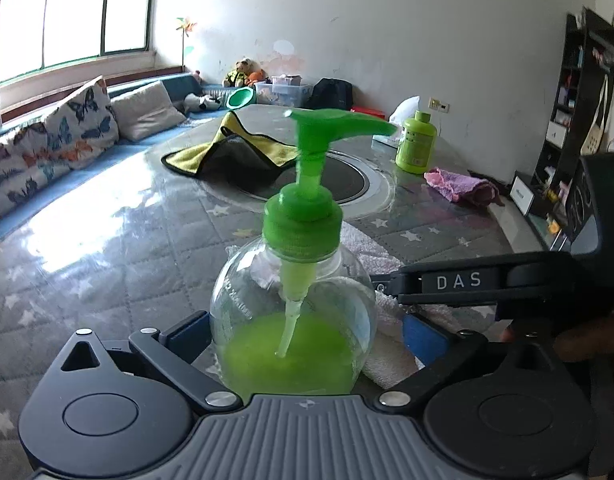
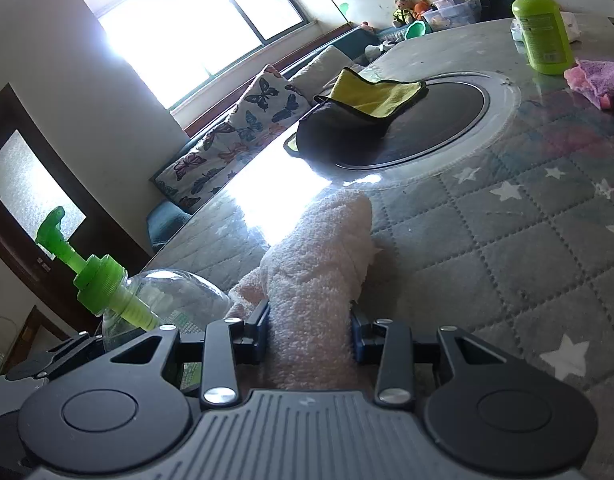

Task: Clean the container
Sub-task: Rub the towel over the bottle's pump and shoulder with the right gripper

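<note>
A clear round pump bottle (image 1: 295, 320) with a green pump head and green liquid at the bottom sits between the fingers of my left gripper (image 1: 303, 340), which is shut on it. It also shows at the lower left of the right wrist view (image 2: 175, 296). My right gripper (image 2: 311, 328) is shut on a pale pink towel (image 2: 319, 264), which lies against the bottle's right side. The towel shows behind the bottle in the left wrist view (image 1: 387, 320), with the right gripper's black body (image 1: 459, 280) beside it.
On the glass-topped star-quilted table (image 1: 127, 260) lie a yellow and black cloth (image 1: 231, 152), a green bottle (image 1: 417, 144), a pink-purple cloth (image 1: 459, 184) and a round black inset (image 1: 343, 180). A sofa with cushions stands at the left, shelves at the right.
</note>
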Action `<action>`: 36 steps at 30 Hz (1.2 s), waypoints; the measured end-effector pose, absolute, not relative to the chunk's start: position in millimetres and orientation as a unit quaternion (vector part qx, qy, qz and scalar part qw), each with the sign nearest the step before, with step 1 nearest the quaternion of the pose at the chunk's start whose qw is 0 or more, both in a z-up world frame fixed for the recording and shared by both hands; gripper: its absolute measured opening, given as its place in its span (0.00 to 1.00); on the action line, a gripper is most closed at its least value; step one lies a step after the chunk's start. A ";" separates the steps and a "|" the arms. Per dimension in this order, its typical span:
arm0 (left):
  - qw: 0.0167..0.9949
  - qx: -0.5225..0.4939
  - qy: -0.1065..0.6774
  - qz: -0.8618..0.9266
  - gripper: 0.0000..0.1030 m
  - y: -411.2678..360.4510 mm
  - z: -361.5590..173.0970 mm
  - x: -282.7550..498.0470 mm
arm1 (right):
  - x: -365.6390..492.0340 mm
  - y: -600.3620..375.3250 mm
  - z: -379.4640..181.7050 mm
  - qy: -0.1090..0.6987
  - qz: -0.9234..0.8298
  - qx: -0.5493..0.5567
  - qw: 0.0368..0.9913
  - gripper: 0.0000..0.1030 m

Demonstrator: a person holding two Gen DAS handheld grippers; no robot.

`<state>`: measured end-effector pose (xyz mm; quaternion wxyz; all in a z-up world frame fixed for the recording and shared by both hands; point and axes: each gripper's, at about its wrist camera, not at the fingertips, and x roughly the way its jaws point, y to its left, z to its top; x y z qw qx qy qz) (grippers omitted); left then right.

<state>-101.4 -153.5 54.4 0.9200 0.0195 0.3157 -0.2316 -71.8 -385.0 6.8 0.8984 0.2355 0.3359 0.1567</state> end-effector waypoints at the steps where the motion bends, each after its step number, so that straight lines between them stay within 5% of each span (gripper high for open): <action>1: 0.920 0.019 0.315 -0.233 1.00 -152.7 54.5 -101.4 | -71.7 -384.8 6.8 0.336 0.156 0.236 0.898 0.36; 9: 0.921 0.000 0.328 -0.212 0.98 -148.2 54.3 -96.6 | -71.2 -384.8 5.5 0.335 0.154 0.236 0.899 0.36; 13: 0.919 -0.017 0.330 -0.215 0.86 -142.0 54.7 -97.8 | -71.6 -387.2 4.4 0.335 0.154 0.243 0.897 0.36; 36: 0.896 0.037 0.305 -0.321 0.85 -130.4 50.8 -89.6 | -83.4 -410.0 66.0 0.256 0.209 0.289 0.898 0.36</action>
